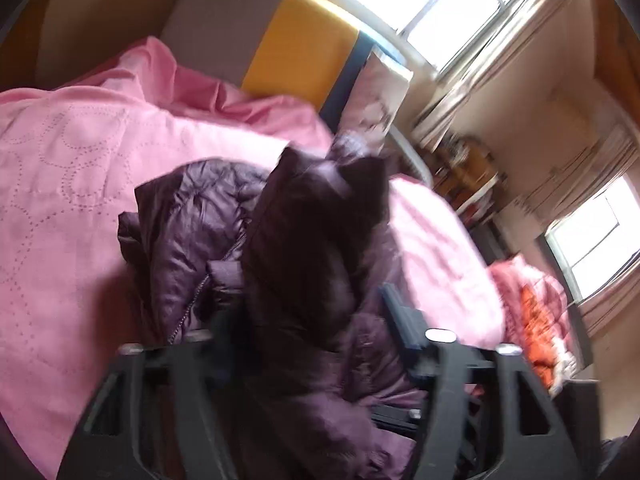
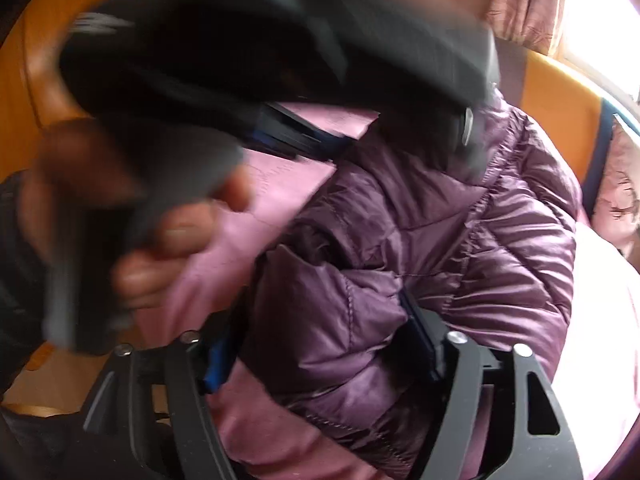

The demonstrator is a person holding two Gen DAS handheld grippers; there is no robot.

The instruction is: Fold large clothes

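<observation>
Lying bunched on a pink quilt (image 1: 68,168), the purple puffer jacket (image 1: 192,240) fills the middle of both views. The left claw (image 1: 308,316) is clamped on a raised fold of it; the right claw (image 2: 320,320) pinches another padded fold. Behind the bed stand a yellow panel (image 1: 304,48), bright windows (image 1: 436,4) and cluttered shelves (image 1: 464,176). Motion blur smears the room.

Jacket (image 1: 304,240) bulk fills path ahead; open pink bedspread (image 1: 60,168) left; left gripper (image 2: 280,60) crowds right view
</observation>
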